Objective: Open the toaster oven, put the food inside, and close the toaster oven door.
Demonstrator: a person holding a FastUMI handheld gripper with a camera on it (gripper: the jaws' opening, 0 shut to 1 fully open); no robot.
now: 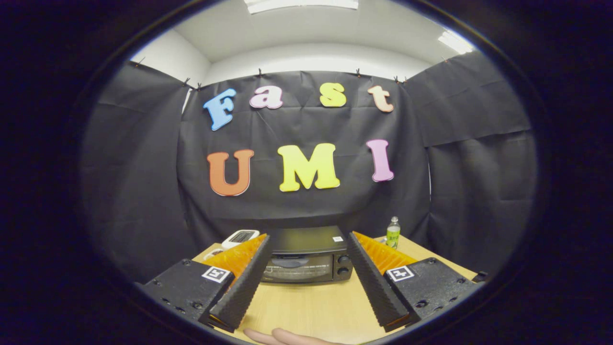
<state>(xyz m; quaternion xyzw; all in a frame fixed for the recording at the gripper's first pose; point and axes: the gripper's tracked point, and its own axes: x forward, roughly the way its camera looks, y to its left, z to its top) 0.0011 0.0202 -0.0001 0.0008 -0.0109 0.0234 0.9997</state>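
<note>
A black toaster oven (306,261) stands on the wooden table (316,306) beyond my fingers, its glass door shut and two knobs on its right side. My gripper (309,239) is open, held above the table some way short of the oven, with nothing between its fingers. The oven's front shows in the gap between the two fingers. The food is hidden or too small to tell.
A small plastic bottle (393,232) with a green label stands to the right of the oven near the table's back corner. A white device (240,237) lies to the oven's left. A person's hand (282,337) rests at the table's near edge.
</note>
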